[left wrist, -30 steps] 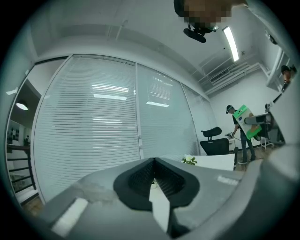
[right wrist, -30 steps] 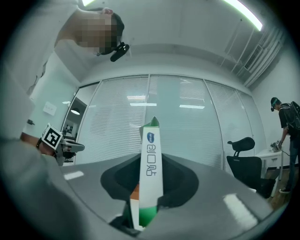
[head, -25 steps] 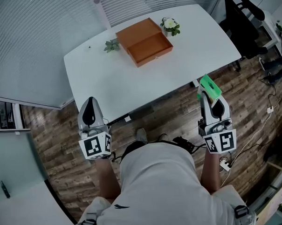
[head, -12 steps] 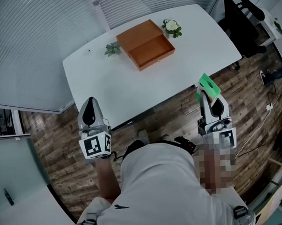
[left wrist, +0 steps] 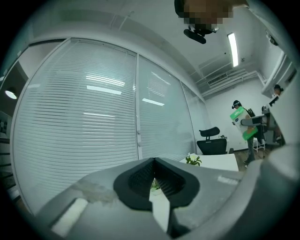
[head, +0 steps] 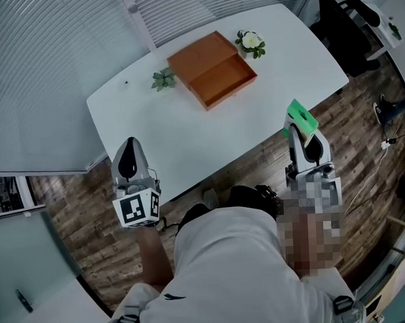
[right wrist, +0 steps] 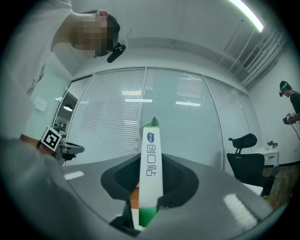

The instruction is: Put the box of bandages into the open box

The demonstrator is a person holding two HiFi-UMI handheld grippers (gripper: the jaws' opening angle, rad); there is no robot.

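The open orange box (head: 213,70) lies on the far part of the white table (head: 154,133), its lid flat behind it. My right gripper (head: 299,128) hovers off the table's near right edge, above the wooden floor, shut on the green and white box of bandages (head: 300,115). In the right gripper view the box of bandages (right wrist: 151,154) stands upright, edge on, between the pads of the right gripper (right wrist: 149,165). My left gripper (head: 129,148) hangs at the table's near left edge, shut and holding nothing. The left gripper (left wrist: 154,163) shows its pads together.
A small green plant (head: 163,79) sits left of the orange box and a white flower pot (head: 251,43) to its right. A black office chair (head: 347,30) stands beyond the table's right end. Window blinds (head: 57,57) run along the left.
The right gripper with the bandage box has edged slightly forward toward the table edge. The left gripper has stayed where it was.
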